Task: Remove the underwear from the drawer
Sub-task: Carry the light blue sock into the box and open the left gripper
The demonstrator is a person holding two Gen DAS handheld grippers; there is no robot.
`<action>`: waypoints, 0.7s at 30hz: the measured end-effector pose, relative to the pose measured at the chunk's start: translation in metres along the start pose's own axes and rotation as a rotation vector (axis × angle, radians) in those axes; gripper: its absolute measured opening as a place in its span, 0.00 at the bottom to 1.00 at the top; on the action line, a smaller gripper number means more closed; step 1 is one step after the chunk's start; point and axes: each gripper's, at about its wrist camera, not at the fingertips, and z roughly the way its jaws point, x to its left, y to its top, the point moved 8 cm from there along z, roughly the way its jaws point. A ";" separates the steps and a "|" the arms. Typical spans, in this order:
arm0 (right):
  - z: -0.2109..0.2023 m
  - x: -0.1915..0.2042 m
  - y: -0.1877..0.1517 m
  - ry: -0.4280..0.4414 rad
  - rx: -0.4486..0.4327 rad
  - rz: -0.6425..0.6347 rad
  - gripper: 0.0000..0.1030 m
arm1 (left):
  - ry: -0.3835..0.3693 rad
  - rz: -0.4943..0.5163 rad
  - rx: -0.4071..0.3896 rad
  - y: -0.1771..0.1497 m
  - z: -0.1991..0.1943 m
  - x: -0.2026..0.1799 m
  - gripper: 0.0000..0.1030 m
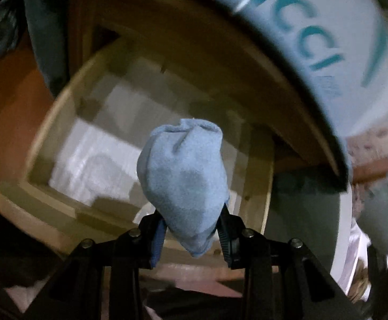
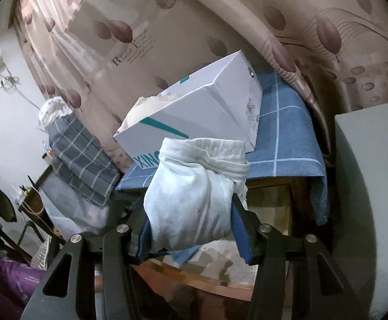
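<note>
Bulging between each hand's clamped fingers: blue underwear (image 1: 184, 178) left, white underwear (image 2: 194, 200) right.

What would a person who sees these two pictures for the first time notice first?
Probably the two bundles of cloth: the left gripper is clamped on a blue bundle above the open wooden drawer, and the right gripper on a white bundle. Behind that one, a white box sits on a blue checked cloth.

Motion-blurred drawer (image 1: 68, 122) interior, its pale contents indistinct; white box (image 1: 314, 40) lettering edge-cropped.
</note>
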 end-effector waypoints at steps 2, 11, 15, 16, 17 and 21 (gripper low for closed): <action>0.002 0.003 0.000 -0.008 0.002 -0.010 0.47 | -0.009 0.077 -0.043 0.000 -0.032 -0.004 0.34; 0.012 0.009 -0.003 -0.040 0.032 -0.052 0.47 | -0.090 0.325 -0.217 0.008 -0.167 -0.054 0.34; 0.013 0.011 -0.004 -0.039 0.037 -0.061 0.47 | -0.132 0.408 -0.294 0.029 -0.222 -0.093 0.34; 0.013 0.012 -0.003 -0.037 0.036 -0.063 0.47 | -0.140 0.425 -0.311 0.037 -0.231 -0.103 0.34; 0.013 0.012 -0.003 -0.034 0.034 -0.064 0.47 | -0.148 0.445 -0.336 0.049 -0.241 -0.116 0.34; 0.012 0.012 -0.003 -0.026 0.029 -0.061 0.47 | -0.145 0.495 -0.388 0.090 -0.257 -0.154 0.34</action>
